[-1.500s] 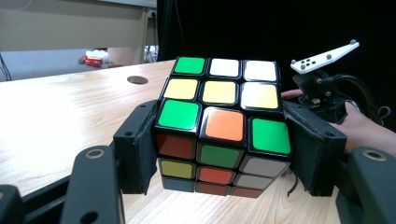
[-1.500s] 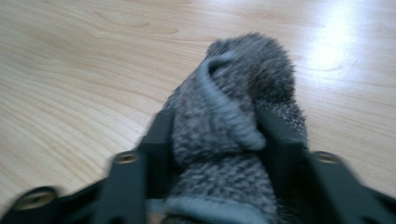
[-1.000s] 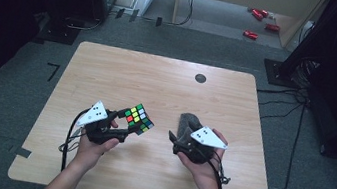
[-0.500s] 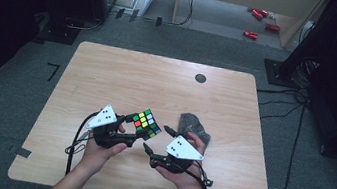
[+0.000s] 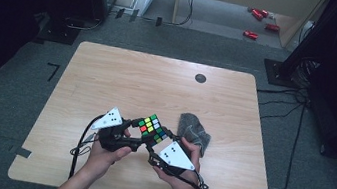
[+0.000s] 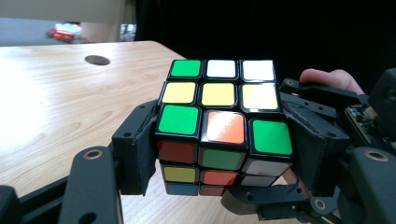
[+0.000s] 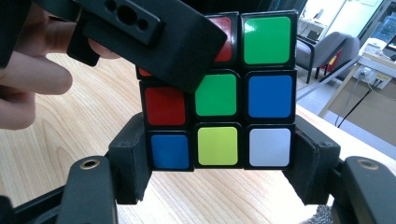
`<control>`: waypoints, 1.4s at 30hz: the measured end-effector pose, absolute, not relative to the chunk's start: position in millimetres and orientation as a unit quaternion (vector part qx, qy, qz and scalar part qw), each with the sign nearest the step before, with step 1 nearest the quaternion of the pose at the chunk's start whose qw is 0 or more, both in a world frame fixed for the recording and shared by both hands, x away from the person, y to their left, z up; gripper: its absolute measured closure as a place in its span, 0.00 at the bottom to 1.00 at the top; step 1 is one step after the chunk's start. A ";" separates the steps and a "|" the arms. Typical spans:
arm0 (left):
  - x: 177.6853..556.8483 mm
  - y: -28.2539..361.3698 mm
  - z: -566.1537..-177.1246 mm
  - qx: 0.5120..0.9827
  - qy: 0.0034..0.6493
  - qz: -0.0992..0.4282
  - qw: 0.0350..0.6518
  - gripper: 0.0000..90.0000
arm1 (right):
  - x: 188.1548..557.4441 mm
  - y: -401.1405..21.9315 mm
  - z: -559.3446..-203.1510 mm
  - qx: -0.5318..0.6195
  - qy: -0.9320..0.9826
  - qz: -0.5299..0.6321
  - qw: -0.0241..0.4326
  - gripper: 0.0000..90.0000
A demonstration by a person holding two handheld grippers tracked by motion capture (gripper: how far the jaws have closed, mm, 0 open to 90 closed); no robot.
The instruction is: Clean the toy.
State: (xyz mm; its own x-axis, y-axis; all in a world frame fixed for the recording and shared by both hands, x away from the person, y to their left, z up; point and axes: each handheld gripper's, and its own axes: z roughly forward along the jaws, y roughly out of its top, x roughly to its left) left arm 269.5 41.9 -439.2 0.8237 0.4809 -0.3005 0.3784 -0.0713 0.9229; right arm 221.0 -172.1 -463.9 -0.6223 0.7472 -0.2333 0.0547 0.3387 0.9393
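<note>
A scrambled Rubik's cube is held above the near middle of the wooden table. My left gripper is shut on it from the left; in the left gripper view its pads press the cube on both sides. My right gripper meets the cube from the right. In the right gripper view its jaws have just been closing, and the pads clamp the bottom row of the cube. One black jaw of the left gripper covers the cube's upper left corner there.
A crumpled grey cloth lies on the table just right of the hands. A small black round spot marks the far side of the table. Red objects lie on the floor beyond it, with dark equipment on both sides.
The right gripper has left the grey cloth and swung left onto the cube. The left hand has carried the cube a little to the right.
</note>
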 end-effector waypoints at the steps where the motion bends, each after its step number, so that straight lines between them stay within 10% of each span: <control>1: 269.9 42.8 -439.9 0.732 0.287 0.043 0.617 0.37 | 221.0 -172.4 -463.4 0.269 0.744 0.509 0.339 0.38; 42: 250.8 23.1 -470.8 0.800 0.075 0.338 0.491 0.21 | 237.2 -187.7 -448.5 0.342 0.760 0.537 0.128 0.38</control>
State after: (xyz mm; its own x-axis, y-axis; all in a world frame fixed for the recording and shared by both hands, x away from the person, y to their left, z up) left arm 250.8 23.1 -470.8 0.7609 0.4515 0.4661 -0.2114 -0.5066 0.8358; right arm 237.2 -187.7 -448.5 -0.7334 0.6576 0.1723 0.3817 0.1887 0.9048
